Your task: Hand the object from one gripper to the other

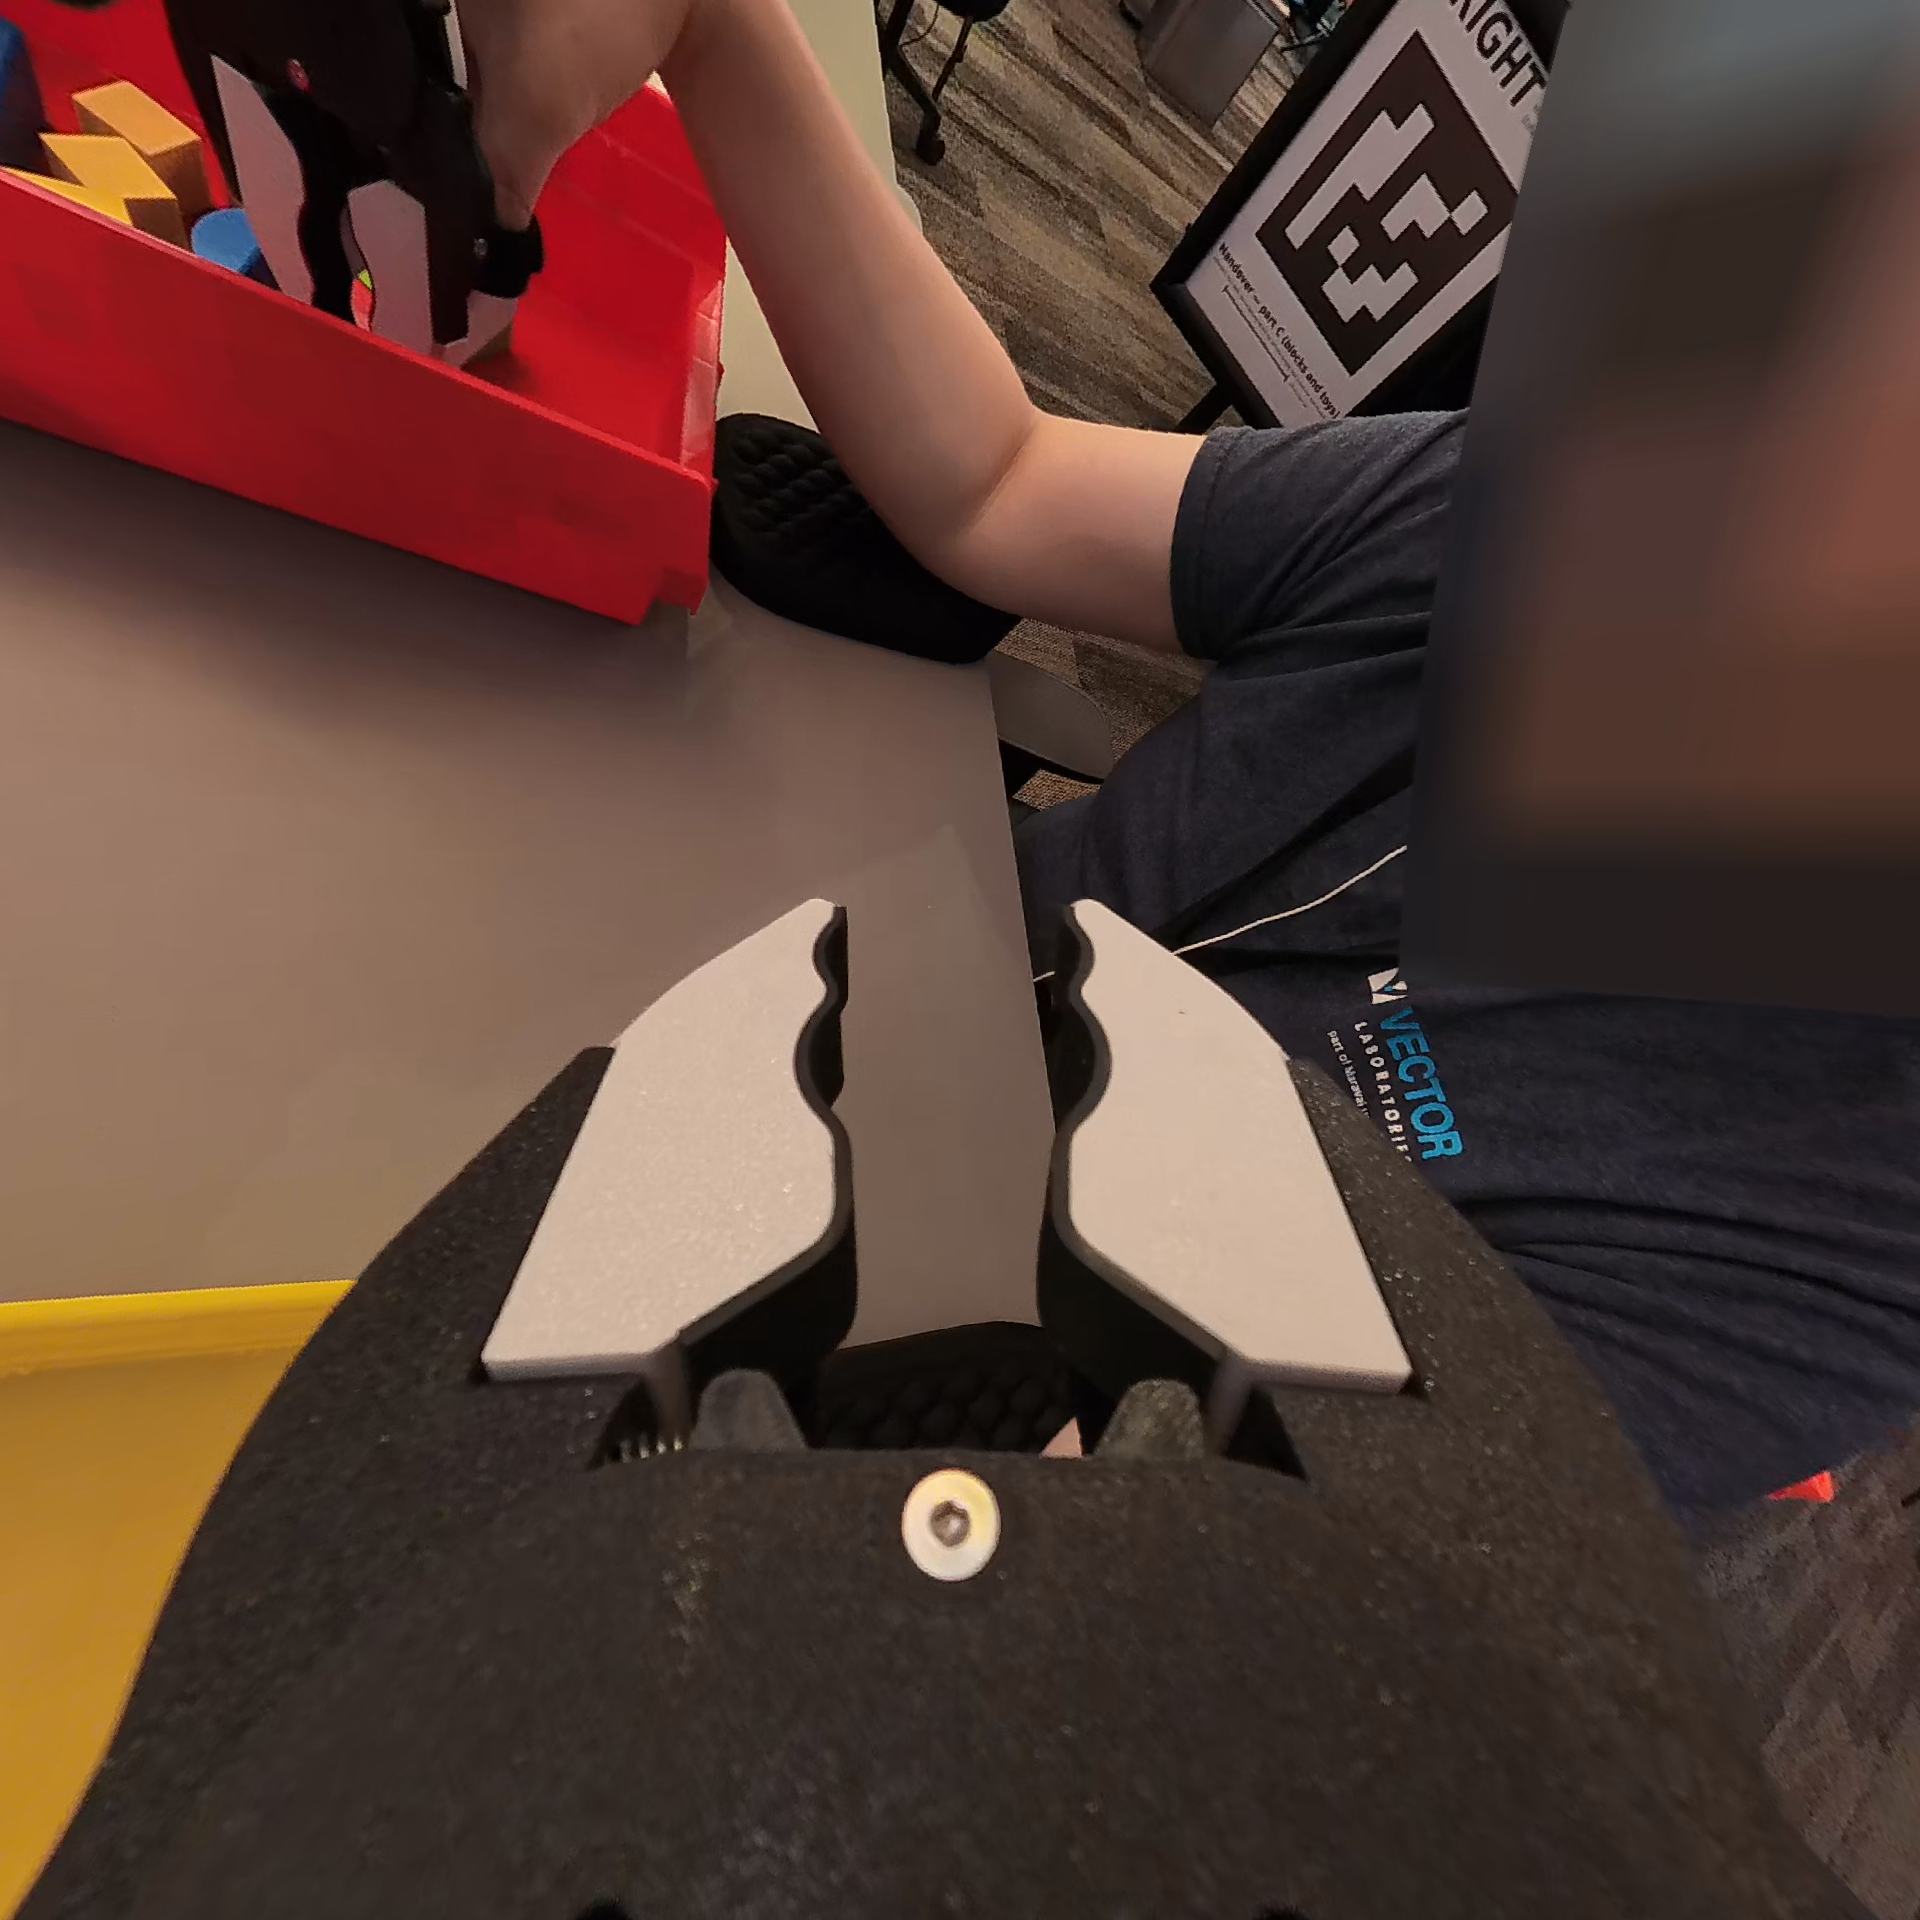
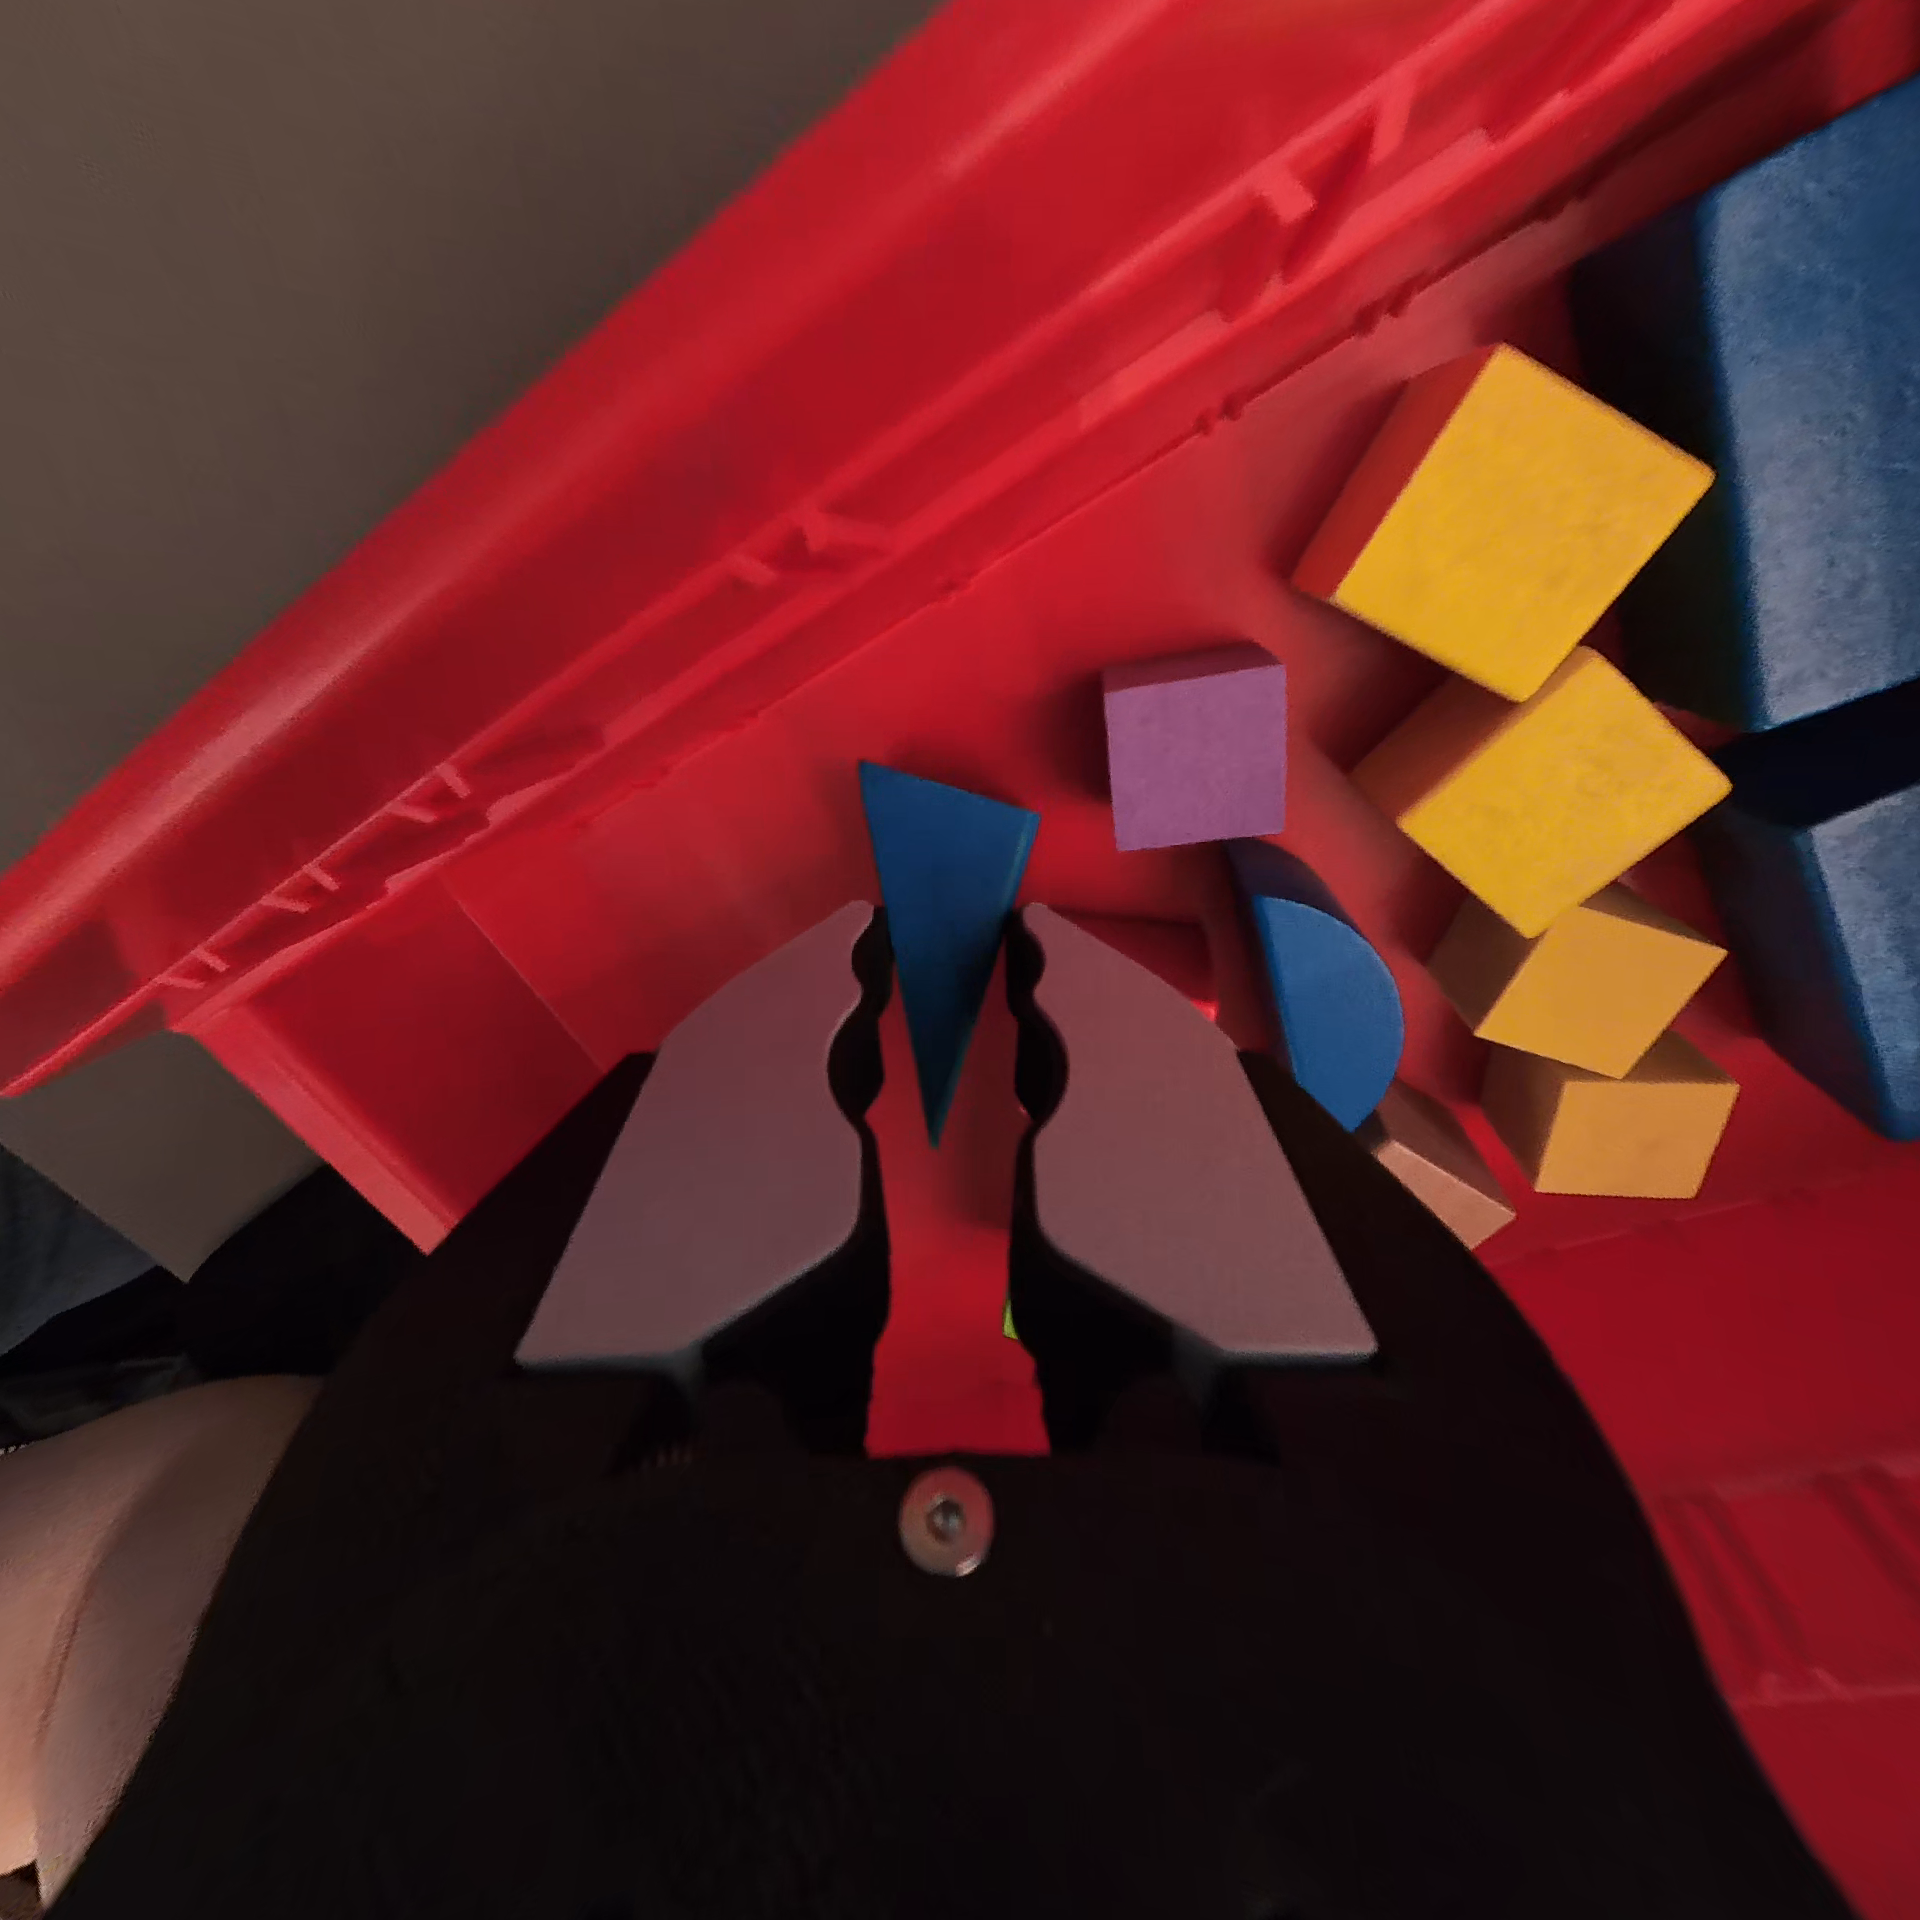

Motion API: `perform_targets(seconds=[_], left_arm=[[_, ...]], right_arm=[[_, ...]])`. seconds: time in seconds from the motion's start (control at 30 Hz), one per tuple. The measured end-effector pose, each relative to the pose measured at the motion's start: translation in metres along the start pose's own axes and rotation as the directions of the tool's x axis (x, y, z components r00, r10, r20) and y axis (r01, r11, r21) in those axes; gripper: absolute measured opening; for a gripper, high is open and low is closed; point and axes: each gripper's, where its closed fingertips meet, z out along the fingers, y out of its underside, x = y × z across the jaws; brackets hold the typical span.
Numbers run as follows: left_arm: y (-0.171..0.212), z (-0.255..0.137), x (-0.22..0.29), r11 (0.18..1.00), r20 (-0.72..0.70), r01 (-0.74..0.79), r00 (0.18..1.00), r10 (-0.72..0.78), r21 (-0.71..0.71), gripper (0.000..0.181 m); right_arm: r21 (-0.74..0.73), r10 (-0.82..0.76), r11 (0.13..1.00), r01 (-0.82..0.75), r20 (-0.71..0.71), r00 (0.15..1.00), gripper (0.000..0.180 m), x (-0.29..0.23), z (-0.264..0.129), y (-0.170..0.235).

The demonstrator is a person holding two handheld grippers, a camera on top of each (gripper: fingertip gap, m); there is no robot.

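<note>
The right gripper point(image 2: 948, 925) is reaching down into the red plastic bin point(image 2: 727, 582), its grey fingers point(image 2: 727, 1143) narrowed around a blue wedge-shaped triangular block point(image 2: 951, 914). The block is sitting between the fingertips, but whether the pads are pressing it yet is hard to tell; slivers of red floor are showing on both sides of its tapering point, so I judge the grasp is closing rather than finished. Just beside the blue wedge, a purple cube point(image 2: 1195, 753) and a blue half-round block point(image 2: 1330, 1003) are lying on the bin floor, with several yellow wooden blocks point(image 2: 1507, 520) and large dark blue blocks point(image 2: 1818, 416) farther from it.

The left gripper point(image 1: 951, 935) is waiting over the grey surface point(image 1: 416, 883), well apart from the red bin point(image 1: 364, 416), with its grey fingers point(image 1: 686, 1143) spread moderately wide and holding nothing. A yellow bin point(image 1: 125, 1403) is lying beside it at the view's edge.

So the task is at its opening step: the pickup is under way, and the lift, the meeting of the two grippers and the transfer are all left to do.

In the left wrist view the right gripper point(image 1: 364, 301) is showing in the bin, but its fingertips and the wedge are hidden behind the bin wall. A small green patch beside the right fingers cannot be identified. The person's arm point(image 1: 883, 364) is crossing the frame, and a stand with a black-and-white marker point(image 1: 1382, 208) is standing on the floor behind.
</note>
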Motion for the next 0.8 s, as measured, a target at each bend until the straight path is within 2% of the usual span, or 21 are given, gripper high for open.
perform_targets(seconds=[0.27,0.57,0.8], left_arm=[[0.0,-0.003,0.002,1.0,-0.001,-0.002,1.0,0.002,0.009,0.037],[0.001,-0.003,0.003,1.0,0.0,-0.004,1.0,0.004,0.003,0.037],[0.002,-0.002,0.003,1.0,0.002,-0.001,1.0,0.001,-0.001,0.038]], right_arm=[[0.04,-0.051,0.998,0.051,-0.004,0.999,0.021,0.002,0.0,-0.005],[0.094,-0.024,0.995,0.027,-0.025,0.999,0.021,0.007,-0.002,-0.017],[0.045,-0.02,0.999,0.021,-0.02,1.0,0.021,0.005,0.002,-0.01]])
